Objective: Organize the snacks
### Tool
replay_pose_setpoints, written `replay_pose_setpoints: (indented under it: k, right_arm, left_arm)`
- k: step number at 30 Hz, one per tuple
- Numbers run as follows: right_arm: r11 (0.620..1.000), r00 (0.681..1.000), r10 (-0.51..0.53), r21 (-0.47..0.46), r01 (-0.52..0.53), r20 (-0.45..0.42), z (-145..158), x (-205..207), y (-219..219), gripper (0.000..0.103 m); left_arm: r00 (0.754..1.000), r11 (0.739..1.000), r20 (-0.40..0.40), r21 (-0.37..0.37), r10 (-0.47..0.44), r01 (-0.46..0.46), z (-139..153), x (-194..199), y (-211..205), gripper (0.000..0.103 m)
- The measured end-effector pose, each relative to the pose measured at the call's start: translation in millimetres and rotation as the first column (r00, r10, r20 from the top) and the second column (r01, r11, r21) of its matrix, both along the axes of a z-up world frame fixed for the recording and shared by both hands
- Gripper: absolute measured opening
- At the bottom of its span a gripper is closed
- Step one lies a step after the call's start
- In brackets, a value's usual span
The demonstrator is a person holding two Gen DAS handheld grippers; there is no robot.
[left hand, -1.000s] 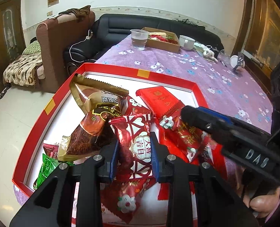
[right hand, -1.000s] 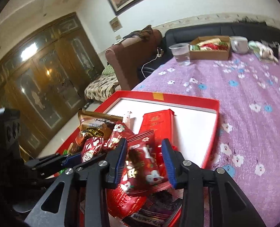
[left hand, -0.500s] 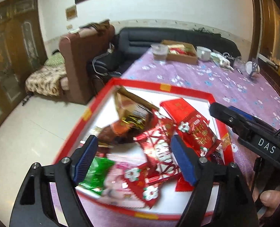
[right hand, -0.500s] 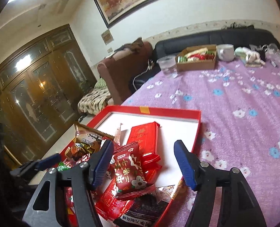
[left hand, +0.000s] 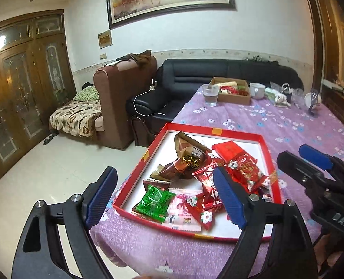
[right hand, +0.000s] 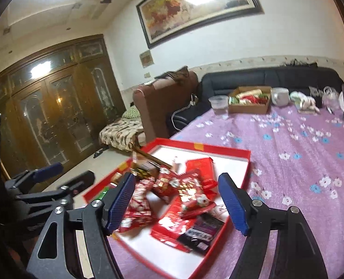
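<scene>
Nearest, my left gripper (left hand: 166,197) and my right gripper (right hand: 179,203), two in all: both pairs of blue-padded jaws are spreading apart with nothing pressed between them, held above and short of the tray.

The red tray (left hand: 241,134), one, sits at the near corner of the purple flowered tablecloth (left hand: 276,121). Inside it lies a loose pile of snack packets. One green packet (left hand: 154,201) rests at the tray's near left corner, with one pink packet (left hand: 183,211) just beside it. One brown and gold packet (left hand: 186,160) lies towards the tray's left wall, its long axis running from the far left corner towards the tray's middle. One flat red packet (right hand: 201,168) points its long axis at the tray's far wall. One dark packet (right hand: 203,229) sits at the near right corner. The remaining red packets overlap, so their count is unclear; in the right wrist view they are blurred.

Beyond the tray stand one clear cup (left hand: 210,95), one cardboard box (left hand: 232,93) of mixed items, and one white mug (left hand: 258,90). Smaller clutter beside the mug is hard to make out.
</scene>
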State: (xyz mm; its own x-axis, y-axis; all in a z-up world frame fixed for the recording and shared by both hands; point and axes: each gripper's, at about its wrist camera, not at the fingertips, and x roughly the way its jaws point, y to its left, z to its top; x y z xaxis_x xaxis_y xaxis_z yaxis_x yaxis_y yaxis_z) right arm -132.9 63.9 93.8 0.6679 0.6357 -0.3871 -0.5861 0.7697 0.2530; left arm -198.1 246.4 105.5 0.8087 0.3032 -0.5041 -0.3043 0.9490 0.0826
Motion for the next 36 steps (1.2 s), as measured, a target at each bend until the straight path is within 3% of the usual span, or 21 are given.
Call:
replay_pose_setpoints:
  k: [4,9,24,36]
  right_arm:
    - [1.000,0.998,0.017,0.007,-0.018,0.054,17.3,-22.2,-0.9,0.081]
    - [0.999,0.995,0.046,-0.002,-0.046,0.091,27.3,-41.9,3.4,0.081]
    - [0.996,0.992,0.085,-0.043,-0.081,0.095,23.7,-46.9,19.2,0.081]
    - [0.996,0.993,0.083,-0.036,-0.080,0.089,21.3,-44.0,17.9,0.081]
  left_arm:
    - [0.999,1.000,0.037,-0.020,-0.010,0.010,6.6,-12.4,2.1,0.085]
    - [0.998,0.999,0.066,0.025,0.025,-0.026,12.7,-23.2,2.7,0.087]
    - [0.995,0.996,0.050,-0.034,0.083,-0.081,7.7,-30.7,20.1,0.090]
    - [0.994,0.998,0.097,0.003,0.058,-0.058,13.0,-34.7,8.1,0.090]
